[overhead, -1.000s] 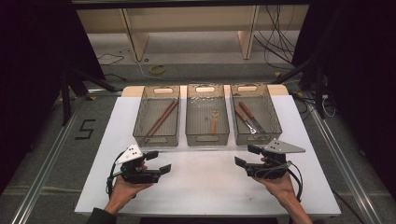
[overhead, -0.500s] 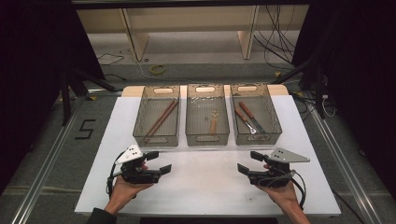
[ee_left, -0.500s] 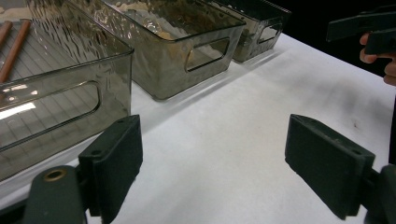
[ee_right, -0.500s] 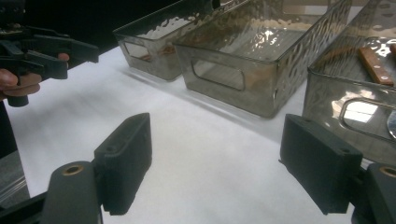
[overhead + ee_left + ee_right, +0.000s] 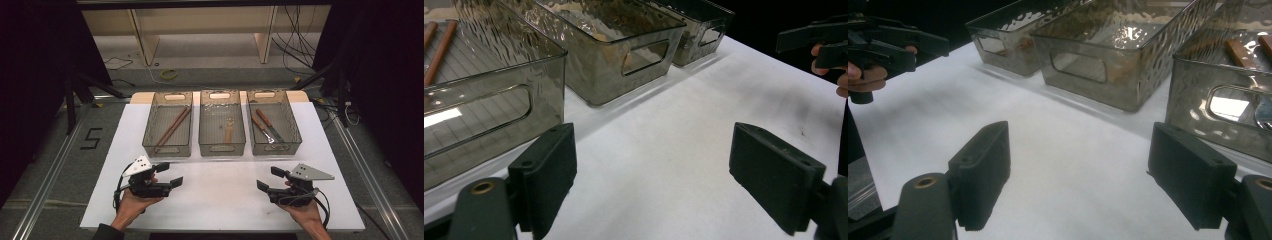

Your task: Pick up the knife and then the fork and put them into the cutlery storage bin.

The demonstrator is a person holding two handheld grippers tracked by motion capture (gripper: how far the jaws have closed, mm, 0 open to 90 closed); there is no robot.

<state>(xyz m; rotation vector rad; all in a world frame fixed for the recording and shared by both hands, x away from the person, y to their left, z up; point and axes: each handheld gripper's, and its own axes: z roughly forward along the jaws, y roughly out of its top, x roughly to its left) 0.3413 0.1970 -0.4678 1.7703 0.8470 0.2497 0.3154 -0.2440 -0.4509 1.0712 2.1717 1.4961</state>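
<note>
Bright overhead light, dark blurry surroundings

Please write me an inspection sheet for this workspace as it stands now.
Surface: white table top, bare in front of the bins.
Job's things: three clear bins in a row; left bin holds chopsticks, middle bin a small wooden utensil, right bin wooden-handled cutlery.
Clutter: nothing seen.
Grippers: left gripper and right gripper, jaws open, holding nothing.
Cables: one trails from each gripper; more lie on the floor behind.
Surroundings: dark curtains, wooden frame legs.
</note>
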